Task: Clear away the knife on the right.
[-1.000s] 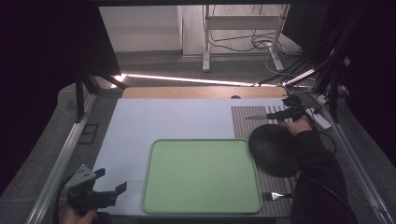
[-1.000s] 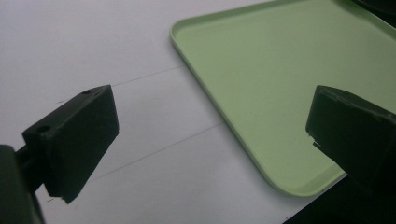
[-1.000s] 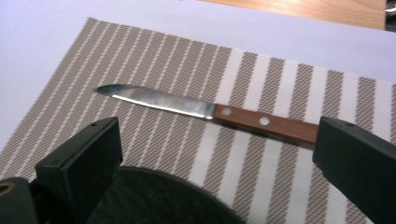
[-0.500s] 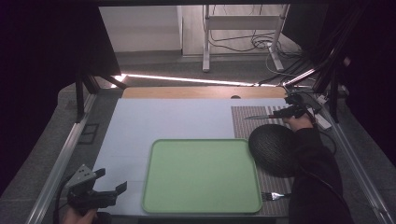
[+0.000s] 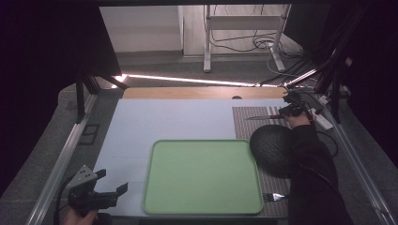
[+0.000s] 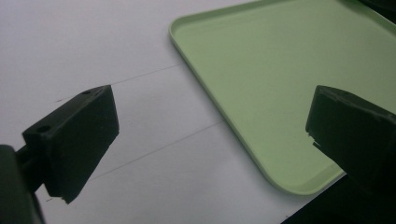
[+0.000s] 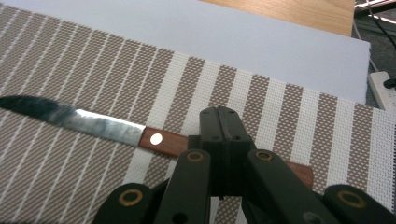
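Knife [image 7: 93, 122] flat on striped placemat [image 7: 289, 107], wooden handle pinched in right hand-held gripper [image 7: 219, 122], arm outstretched; left hand-held gripper [image 6: 210, 135] spread.

The steel-bladed knife with a reddish wooden handle [image 7: 116, 128] has a glossy, smudged blade and one bright metal rivet; the brown-and-white striped woven placemat [image 7: 70, 177] looks coarse; the pale green plastic tray [image 6: 280, 84] is smooth, matt.

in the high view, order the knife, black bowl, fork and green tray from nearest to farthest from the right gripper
1. knife: its handle sits in the shut right gripper, far right on the striped mat.
2. black bowl: just in front of that hand.
3. green tray: middle of the table.
4. fork: near edge, beside the tray.
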Tool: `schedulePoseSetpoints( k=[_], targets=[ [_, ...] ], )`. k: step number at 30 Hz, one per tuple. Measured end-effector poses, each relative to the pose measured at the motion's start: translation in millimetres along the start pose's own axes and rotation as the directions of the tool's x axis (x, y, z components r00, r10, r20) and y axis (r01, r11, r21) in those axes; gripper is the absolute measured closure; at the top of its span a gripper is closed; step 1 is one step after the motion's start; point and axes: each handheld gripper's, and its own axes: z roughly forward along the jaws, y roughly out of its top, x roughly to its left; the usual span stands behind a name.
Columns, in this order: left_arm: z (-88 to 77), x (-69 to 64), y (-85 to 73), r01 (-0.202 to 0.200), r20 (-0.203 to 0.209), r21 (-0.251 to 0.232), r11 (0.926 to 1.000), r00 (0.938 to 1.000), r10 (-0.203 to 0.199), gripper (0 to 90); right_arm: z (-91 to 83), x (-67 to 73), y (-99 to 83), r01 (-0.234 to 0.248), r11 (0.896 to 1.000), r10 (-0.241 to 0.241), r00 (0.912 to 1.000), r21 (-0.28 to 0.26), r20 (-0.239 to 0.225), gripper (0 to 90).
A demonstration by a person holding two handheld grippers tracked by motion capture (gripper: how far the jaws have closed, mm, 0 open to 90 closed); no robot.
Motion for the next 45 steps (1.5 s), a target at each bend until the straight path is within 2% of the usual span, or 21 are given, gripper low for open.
schedulePoseSetpoints(
  k=[6, 11, 24, 33, 39, 43, 45],
  targets=[
    [0.3, -0.4, 0.2, -0.006, -0.002, 0.004, 1.0000, 1.0000, 0.006, 2.7, 5.1, -3.3, 3.3, 0.000, 1.000, 0.000, 0.9999, -0.010, 0.014, 89.8],
    [0.0, -0.3, 0.0, -0.005, -0.002, 0.004, 1.0000, 1.0000, 0.005, 2.7, 8.9, -7.4, -0.8, -0.005, 1.000, 0.004, 0.9999, 0.013, 0.015, 89.8],
    [0.3, -1.5, 0.3, -0.015, -0.004, 0.008, 0.9999, 0.9999, 0.015, 2.8, -3.1, -13.0, -17.8, -0.013, 0.998, 0.018, 0.9978, 0.068, -0.063, 89.7],
    [0.7, -2.6, 0.5, -0.023, -0.007, 0.013, 0.9996, 0.9997, 0.023, 3.0, -10.5, -10.7, -26.7, -0.025, 0.996, 0.033, 0.9951, 0.090, -0.093, 89.7],
    [0.6, -2.9, 0.6, -0.028, -0.008, 0.015, 0.9995, 0.9996, 0.028, 3.1, -12.0, -9.7, -28.2, -0.031, 0.995, 0.040, 0.9952, 0.095, -0.090, 89.5],
    [0.8, -3.0, 0.6, -0.028, -0.008, 0.014, 0.9995, 0.9996, 0.028, 3.2, -14.8, -11.4, -27.2, -0.042, 0.996, 0.048, 0.9960, 0.076, -0.075, 83.1],
    [0.7, -3.1, 0.6, -0.029, -0.009, 0.015, 0.9995, 0.9995, 0.030, 3.3, -17.6, -12.2, -26.1, -0.053, 0.997, 0.057, 0.9958, 0.058, -0.072, 76.5]
  ],
)
